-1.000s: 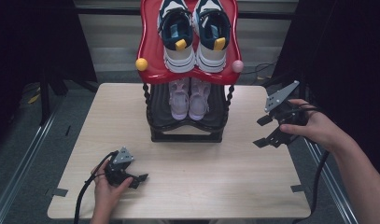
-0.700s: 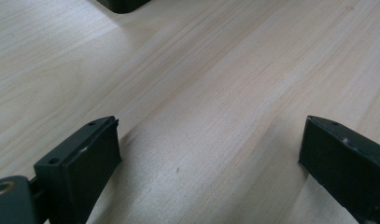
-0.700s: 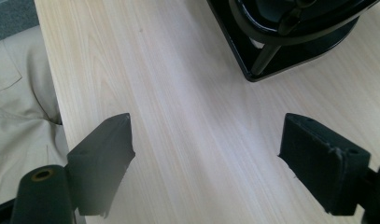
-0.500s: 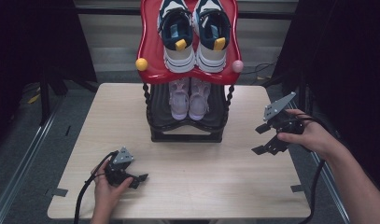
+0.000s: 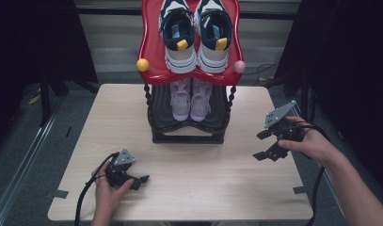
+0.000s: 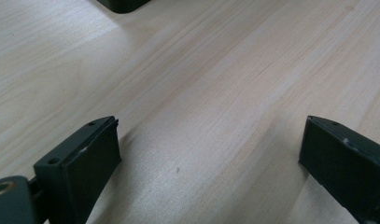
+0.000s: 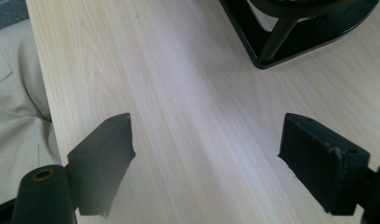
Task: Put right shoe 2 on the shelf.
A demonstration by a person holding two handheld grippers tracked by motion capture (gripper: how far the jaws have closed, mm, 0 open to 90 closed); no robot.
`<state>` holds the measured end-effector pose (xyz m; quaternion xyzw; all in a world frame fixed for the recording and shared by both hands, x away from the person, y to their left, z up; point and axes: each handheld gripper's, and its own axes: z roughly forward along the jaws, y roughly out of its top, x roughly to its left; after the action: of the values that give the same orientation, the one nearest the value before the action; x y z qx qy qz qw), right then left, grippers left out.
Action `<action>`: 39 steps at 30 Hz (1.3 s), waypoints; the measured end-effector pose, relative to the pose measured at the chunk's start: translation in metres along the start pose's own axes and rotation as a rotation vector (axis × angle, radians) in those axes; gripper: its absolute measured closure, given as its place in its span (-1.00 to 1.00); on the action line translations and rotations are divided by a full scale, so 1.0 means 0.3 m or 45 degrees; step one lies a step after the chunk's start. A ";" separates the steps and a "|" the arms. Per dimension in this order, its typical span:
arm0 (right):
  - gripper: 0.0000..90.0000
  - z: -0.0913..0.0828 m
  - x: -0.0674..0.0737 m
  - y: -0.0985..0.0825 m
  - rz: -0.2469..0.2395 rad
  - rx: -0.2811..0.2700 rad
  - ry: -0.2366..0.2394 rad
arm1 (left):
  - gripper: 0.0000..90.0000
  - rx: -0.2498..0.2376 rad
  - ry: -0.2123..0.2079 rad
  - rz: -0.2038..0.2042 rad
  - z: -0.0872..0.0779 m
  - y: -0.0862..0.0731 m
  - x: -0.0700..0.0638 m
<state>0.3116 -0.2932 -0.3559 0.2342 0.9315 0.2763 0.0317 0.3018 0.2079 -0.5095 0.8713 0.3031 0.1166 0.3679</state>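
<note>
At the worktop's far middle stands a black two-tier shoe rack: navy-and-white sneakers on its red top shelf, pale pink sneakers below. Near the front left rests the left hand-held gripper, jaws wide and empty. Right of the rack, the right hand-held gripper hangs equally spread, nothing between them.

Pale, smooth matt wood-grain worktop; glossy red plastic top shelf above a shiny black base; matt black claw pads, edges chipped rough.
</note>
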 end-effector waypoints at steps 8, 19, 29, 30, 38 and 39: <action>-0.62 0.042 0.002 -0.035 0.005 -0.003 0.011 | -0.90 0.010 -0.001 0.013 -0.001 0.000 0.002; -0.62 0.094 0.005 -0.089 0.031 -0.027 0.027 | -0.90 0.009 -0.001 0.013 -0.001 0.000 0.002; -0.62 0.146 0.009 -0.141 0.056 -0.034 0.046 | -0.90 0.009 -0.001 0.013 -0.001 0.000 0.002; -0.62 0.149 0.012 -0.146 0.070 -0.035 0.052 | -0.90 0.010 -0.001 0.013 -0.002 0.000 0.002; -0.61 0.178 0.012 -0.186 0.077 -0.051 0.056 | -0.90 0.011 -0.001 0.015 -0.002 0.001 0.002; -0.61 0.182 0.014 -0.193 0.081 -0.046 0.059 | -0.90 0.009 -0.001 0.012 -0.001 0.000 0.002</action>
<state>0.2940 -0.3066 -0.4325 0.2568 0.9190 0.2992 0.0054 0.3021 0.2084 -0.5091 0.8741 0.2991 0.1170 0.3644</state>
